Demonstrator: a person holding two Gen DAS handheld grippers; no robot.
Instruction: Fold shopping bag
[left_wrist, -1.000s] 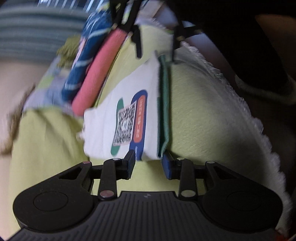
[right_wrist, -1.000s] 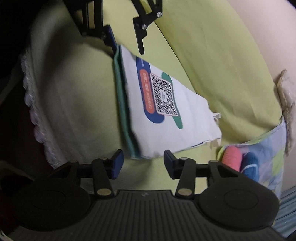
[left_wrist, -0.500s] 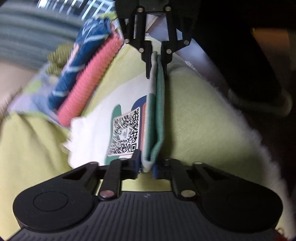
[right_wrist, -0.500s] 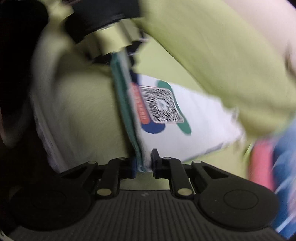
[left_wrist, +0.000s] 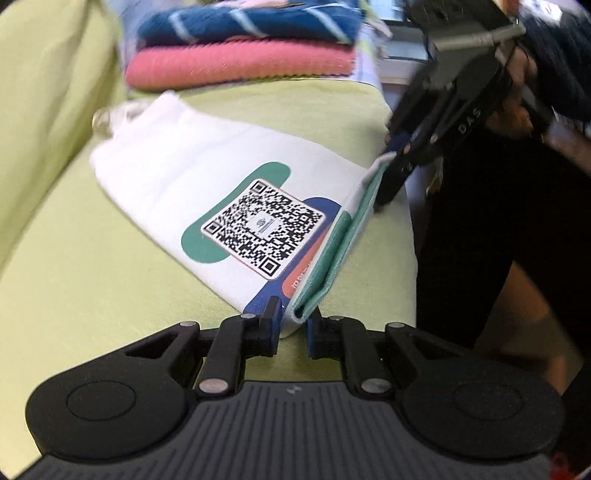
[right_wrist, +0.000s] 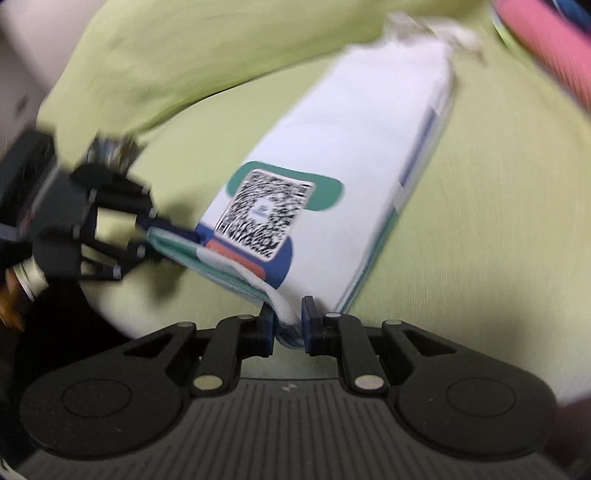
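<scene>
Left gripper (left_wrist: 291, 326), right gripper (right_wrist: 288, 325) clamped on shopping bag (left_wrist: 229, 192) corners | lift evenly, fold edge over square

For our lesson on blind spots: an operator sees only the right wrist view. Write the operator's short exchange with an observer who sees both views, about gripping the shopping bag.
Operator: The left gripper looks blurred here. Has it got the shopping bag?
Observer: Yes, its fingers are shut on the bag's green folded corner.
Operator: What is the pink thing beyond the bag?
Observer: A folded pink towel, lying under a blue striped towel.
</scene>
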